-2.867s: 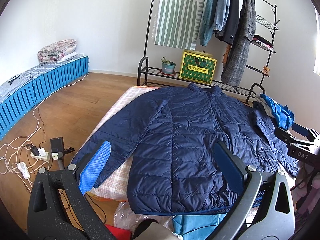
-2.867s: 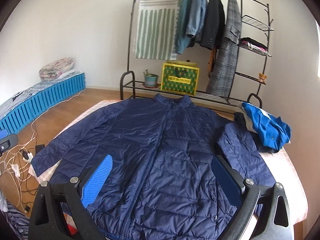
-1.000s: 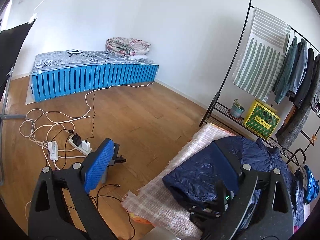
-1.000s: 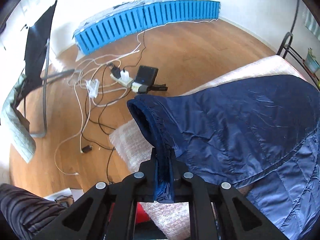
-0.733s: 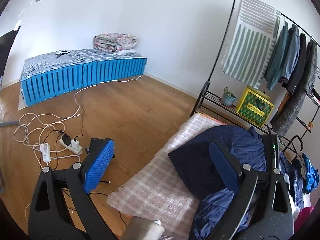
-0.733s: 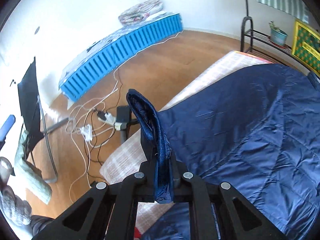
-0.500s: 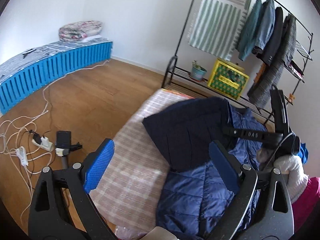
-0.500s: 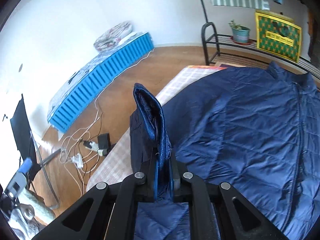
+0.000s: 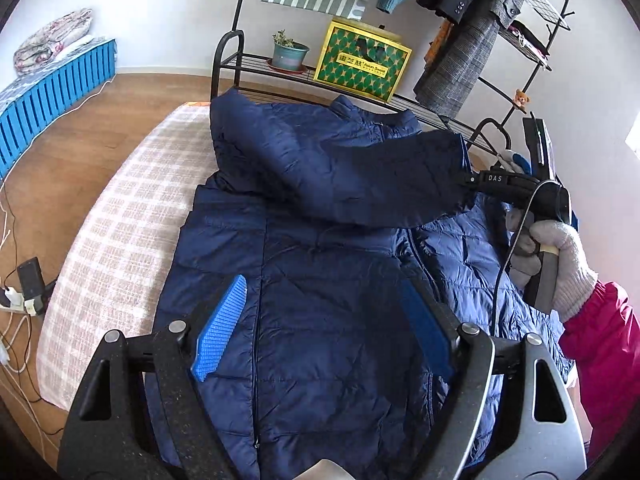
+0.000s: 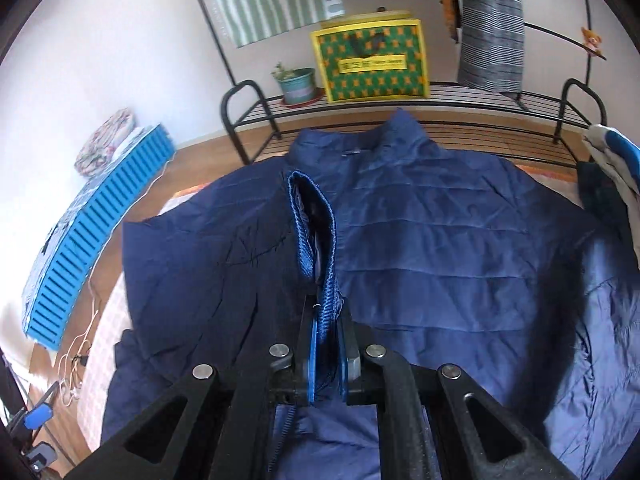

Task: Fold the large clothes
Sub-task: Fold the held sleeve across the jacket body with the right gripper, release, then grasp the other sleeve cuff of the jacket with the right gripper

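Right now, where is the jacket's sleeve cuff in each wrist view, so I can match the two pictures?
Left wrist view: sleeve cuff at upper right, held up over the jacket by the right gripper.
Right wrist view: cuff at centre, pinched in that gripper.
Shared landmark: yellow-green box on the rack shelf.

Item: navy quilted puffer jacket (image 9: 320,320)
Pose: spread front-up, zipped, collar toward the rack
Where: on a checked cloth (image 9: 120,240)
Sleeve (image 9: 360,176): lifted, drawn across the chest, cuff (image 10: 316,236) pinched
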`<action>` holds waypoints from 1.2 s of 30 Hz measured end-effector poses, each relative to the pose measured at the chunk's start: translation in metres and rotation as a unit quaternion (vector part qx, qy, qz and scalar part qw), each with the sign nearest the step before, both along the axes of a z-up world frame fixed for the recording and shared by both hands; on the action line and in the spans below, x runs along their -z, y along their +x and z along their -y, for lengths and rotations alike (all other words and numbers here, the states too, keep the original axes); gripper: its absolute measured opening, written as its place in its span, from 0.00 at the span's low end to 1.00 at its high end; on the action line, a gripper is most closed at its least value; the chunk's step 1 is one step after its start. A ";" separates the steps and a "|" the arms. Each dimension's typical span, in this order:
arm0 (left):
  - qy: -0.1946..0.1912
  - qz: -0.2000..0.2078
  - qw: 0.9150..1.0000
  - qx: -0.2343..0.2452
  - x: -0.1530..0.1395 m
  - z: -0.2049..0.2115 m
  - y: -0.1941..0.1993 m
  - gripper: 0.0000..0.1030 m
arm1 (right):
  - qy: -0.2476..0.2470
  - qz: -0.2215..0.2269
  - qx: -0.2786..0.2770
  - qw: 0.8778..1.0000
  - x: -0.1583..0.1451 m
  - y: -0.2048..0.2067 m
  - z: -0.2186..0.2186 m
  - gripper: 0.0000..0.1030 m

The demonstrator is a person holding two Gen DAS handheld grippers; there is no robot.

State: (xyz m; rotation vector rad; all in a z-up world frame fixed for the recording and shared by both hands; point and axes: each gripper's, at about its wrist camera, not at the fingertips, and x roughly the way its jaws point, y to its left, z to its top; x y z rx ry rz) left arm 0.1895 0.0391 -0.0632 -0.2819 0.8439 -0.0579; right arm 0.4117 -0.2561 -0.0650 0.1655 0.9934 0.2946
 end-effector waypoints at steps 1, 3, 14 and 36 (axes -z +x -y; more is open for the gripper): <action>0.003 0.002 1.000 -0.001 -0.001 0.000 0.000 0.80 | -0.002 0.000 0.012 1.000 0.005 0.004 0.012 0.05; 0.008 0.005 1.000 -0.004 -0.002 0.001 0.003 0.80 | -0.010 0.002 0.033 0.999 0.015 0.008 0.032 0.05; 0.024 0.008 1.000 0.011 -0.002 0.006 0.005 0.80 | -0.050 -0.019 0.071 0.996 0.054 0.032 0.067 0.06; 0.080 0.055 0.993 0.071 -0.020 0.054 -0.006 0.80 | -0.062 0.036 0.140 0.988 -0.068 -0.156 0.215 0.52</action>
